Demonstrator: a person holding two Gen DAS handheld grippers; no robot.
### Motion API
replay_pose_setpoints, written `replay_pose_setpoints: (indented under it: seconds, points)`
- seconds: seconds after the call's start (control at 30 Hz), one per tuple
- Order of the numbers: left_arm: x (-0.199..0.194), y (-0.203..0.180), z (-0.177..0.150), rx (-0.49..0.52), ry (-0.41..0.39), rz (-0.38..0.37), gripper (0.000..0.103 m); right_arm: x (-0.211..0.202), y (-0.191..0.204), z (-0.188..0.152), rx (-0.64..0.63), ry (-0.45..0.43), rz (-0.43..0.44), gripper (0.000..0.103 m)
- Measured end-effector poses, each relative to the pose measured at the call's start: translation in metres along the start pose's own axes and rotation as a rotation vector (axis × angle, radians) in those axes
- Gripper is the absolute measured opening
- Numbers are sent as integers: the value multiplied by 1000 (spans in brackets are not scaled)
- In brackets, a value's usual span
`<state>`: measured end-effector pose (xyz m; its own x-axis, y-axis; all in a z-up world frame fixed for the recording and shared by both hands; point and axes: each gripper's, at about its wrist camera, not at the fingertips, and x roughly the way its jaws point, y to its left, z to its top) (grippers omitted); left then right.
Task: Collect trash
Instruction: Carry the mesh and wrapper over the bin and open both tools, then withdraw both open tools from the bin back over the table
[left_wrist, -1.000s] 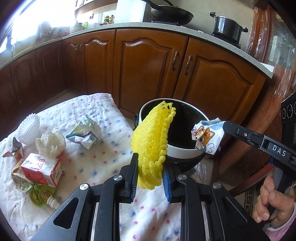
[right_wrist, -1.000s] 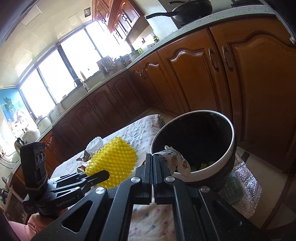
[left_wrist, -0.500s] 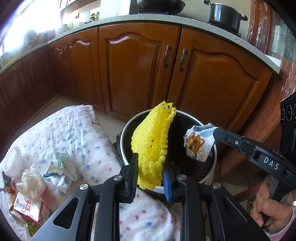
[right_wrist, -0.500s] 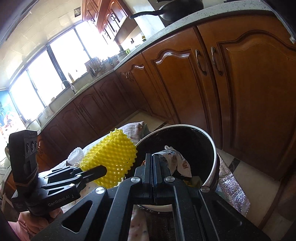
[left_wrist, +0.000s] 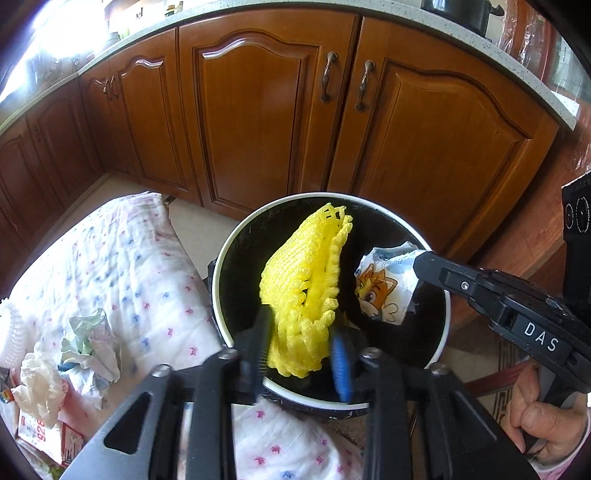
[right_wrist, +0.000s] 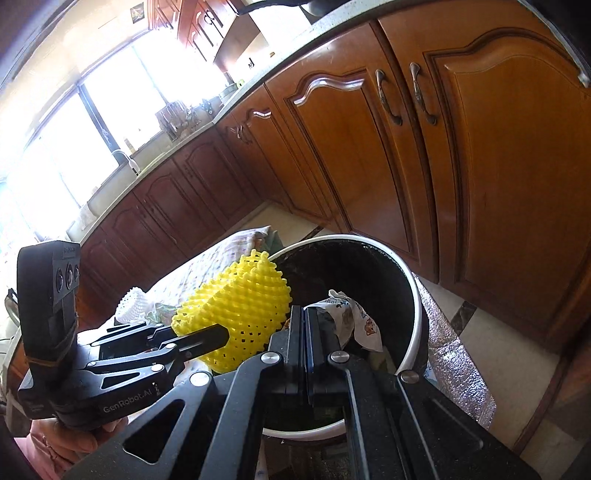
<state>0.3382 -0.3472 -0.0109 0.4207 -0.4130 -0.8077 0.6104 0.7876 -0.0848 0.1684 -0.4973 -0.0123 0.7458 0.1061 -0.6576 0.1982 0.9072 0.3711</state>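
Note:
A yellow foam net (left_wrist: 306, 266) stands upright between the jaws of my left gripper (left_wrist: 301, 325), over the mouth of the black bin with a white rim (left_wrist: 221, 280). Those jaws are opening and blurred, and the blue pad (left_wrist: 340, 363) stands just off the net. My right gripper (right_wrist: 305, 312) is shut on a crumpled white wrapper with a cartoon cat (right_wrist: 364, 326), held over the bin (right_wrist: 416, 314). In the left wrist view the wrapper (left_wrist: 384, 291) hangs at the right gripper's tip (left_wrist: 419, 260). The right wrist view shows the net (right_wrist: 243, 306) and the left gripper (right_wrist: 218, 334).
A patterned white cloth (left_wrist: 122, 266) covers the table left of the bin. On it lie crumpled paper (left_wrist: 92, 339), a white plastic wad (left_wrist: 37, 380) and a red carton (left_wrist: 40, 435). Wooden cabinet doors (left_wrist: 266, 122) stand behind. A person's hand (left_wrist: 543, 424) grips the right handle.
Both grippers have moved toward the cabinets and now hang over the bin's mouth. The left jaws have spread wider around the yellow net. The right stays shut on the wrapper.

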Motion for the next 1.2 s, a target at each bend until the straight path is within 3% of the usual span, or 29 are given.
replay_pose_setpoints:
  seconds: [0.03, 0.1, 0.2, 0.23, 0.27, 0.37, 0.4, 0.47, 0.53, 0.73, 1.2]
  points:
    - [1, 1, 1, 0, -7, 3, 45, 2, 0, 0, 2, 7, 2, 7]
    - [-2, 1, 0, -4, -19, 11, 54, 3, -1, 1, -3, 17, -10, 8]
    - [-9, 5, -7, -20, -38, 13, 56, 0, -3, 0, 12, 11, -2, 21]
    - [-12, 8, -10, -31, -44, 10, 56, -2, -2, -1, 15, 5, -4, 33]
    - [-16, 12, -14, -41, -51, 4, 56, -4, -2, -1, 15, -4, -4, 38]
    - [-32, 20, -27, -68, -87, 1, 59, -13, 1, -4, 24, -24, 11, 43]
    - [-37, 23, -32, -77, -102, 1, 61, -16, 2, -6, 29, -33, 18, 50]
    - [-48, 29, -45, -101, -134, 7, 65, -23, 5, -9, 43, -62, 27, 87]
    - [-58, 36, -59, -125, -159, 21, 67, -31, 12, -16, 48, -104, 38, 97]
    - [-85, 59, -103, -210, -196, 49, 69, -37, 40, -37, 50, -129, 73, 102]
    - [-147, 107, -181, -379, -216, 110, 69, -12, 102, -86, 13, -12, 150, 102]
